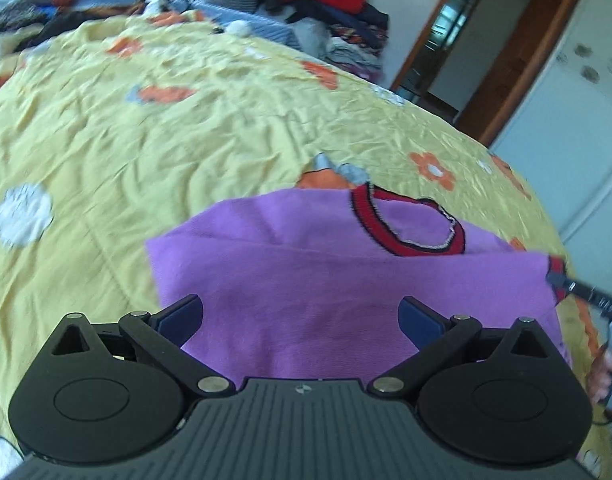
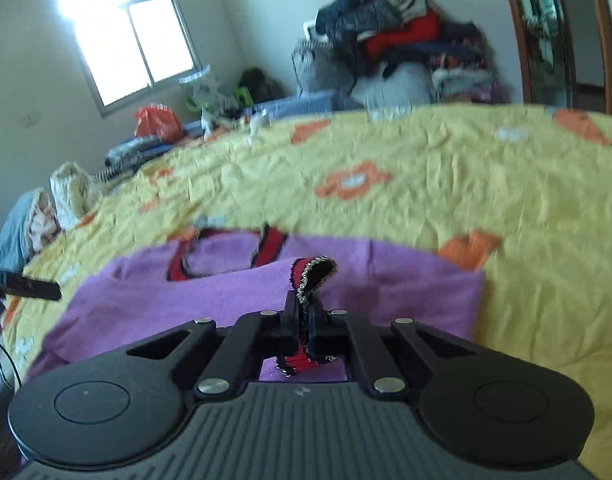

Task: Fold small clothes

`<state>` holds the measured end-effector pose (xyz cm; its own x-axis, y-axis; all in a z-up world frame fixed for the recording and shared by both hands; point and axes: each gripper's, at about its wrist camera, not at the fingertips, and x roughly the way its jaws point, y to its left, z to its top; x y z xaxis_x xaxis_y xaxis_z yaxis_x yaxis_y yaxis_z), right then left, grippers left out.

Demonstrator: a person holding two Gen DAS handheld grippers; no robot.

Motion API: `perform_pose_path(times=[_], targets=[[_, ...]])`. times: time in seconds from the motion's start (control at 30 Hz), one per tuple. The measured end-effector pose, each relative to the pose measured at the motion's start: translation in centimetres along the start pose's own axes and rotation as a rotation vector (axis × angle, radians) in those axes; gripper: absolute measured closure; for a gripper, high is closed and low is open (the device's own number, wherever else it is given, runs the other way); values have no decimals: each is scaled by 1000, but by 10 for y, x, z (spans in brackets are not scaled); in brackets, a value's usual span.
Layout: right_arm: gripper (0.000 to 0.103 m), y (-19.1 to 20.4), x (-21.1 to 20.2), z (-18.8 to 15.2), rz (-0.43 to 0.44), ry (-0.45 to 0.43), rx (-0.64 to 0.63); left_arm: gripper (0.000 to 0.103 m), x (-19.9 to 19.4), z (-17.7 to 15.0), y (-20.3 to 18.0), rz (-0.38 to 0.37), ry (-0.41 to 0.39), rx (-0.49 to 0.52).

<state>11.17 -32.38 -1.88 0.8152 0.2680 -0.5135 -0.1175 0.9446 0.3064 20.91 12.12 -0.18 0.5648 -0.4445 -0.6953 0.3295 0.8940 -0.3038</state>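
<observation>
A small purple sweater (image 1: 314, 288) with a red and black collar (image 1: 410, 224) lies on the yellow flowered bedspread (image 1: 146, 128). My left gripper (image 1: 300, 320) is open and empty, its jaws spread wide just above the sweater's near part. My right gripper (image 2: 304, 320) is shut on the sweater's red and black cuff (image 2: 314, 276), holding that sleeve end over the purple body (image 2: 406, 292). The right gripper also shows at the right edge of the left wrist view (image 1: 562, 280), pinching the cuff. The collar shows in the right wrist view (image 2: 226, 256).
A pile of clothes (image 2: 406, 52) is heaped against the far wall, with bags and clutter (image 2: 158, 120) at the bed's far side under a window (image 2: 134, 40). A wooden door frame (image 1: 518, 60) and white wardrobe (image 1: 578, 100) stand to the right.
</observation>
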Motion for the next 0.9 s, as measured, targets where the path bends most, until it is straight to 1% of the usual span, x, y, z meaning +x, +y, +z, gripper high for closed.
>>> perform_pose_path(times=[0.13,0.2,0.27,0.37,0.43,0.47,0.5,0.53,0.57,0.6,0.63,0.67,0.7,0.73,0.77,0.8,0.83,0.87,0.9], targets=[[100,2,-12,13,-31,-29,-27,1,2,10,-4,18,-7,14],[100,-4,-17,14,-55,-32,-30,1,1,14,-3,3,-6,16],[100,-17,-16,10,-73,-9,11,0,1,15,-5,-9,0,36],[100,-28,-12,-3,-108,21,29,1,10,9,-14,2,35,95],[99,-38,-4,-13,-129,50,64,1,22,2,-21,48,53,157],[98,-46,3,-18,-127,87,95,1,30,-2,-24,89,64,201],[98,-52,8,-24,-107,116,124,1,39,-5,-26,145,75,250],[98,-54,10,-26,-110,135,127,1,48,-10,-25,212,85,293],[96,-52,7,-25,-126,133,118,0,56,-14,-23,272,96,332],[91,-48,2,-22,-155,129,110,0,56,-15,-18,264,73,333],[88,-44,-7,-18,-174,102,104,0,55,-13,-13,262,76,306],[86,-39,-17,-16,-193,68,88,0,53,-11,-12,287,76,287],[80,-33,-25,-15,-218,44,61,4,48,-10,-15,312,55,288],[72,-27,-29,-14,-226,36,35,4,40,-10,-20,298,21,292],[69,-21,-31,-15,-201,31,15,2,33,-9,-24,238,-7,290],[64,-14,-29,-17,-164,32,-4,1,27,-9,-28,167,-24,284],[62,-8,-23,-19,-149,50,-23,1,26,-9,-32,128,-26,287],[62,-2,-13,-22,-137,77,-41,1,29,-11,-36,129,-16,307],[62,3,-6,-25,-110,84,-55,1,35,-13,-40,141,-4,337]])
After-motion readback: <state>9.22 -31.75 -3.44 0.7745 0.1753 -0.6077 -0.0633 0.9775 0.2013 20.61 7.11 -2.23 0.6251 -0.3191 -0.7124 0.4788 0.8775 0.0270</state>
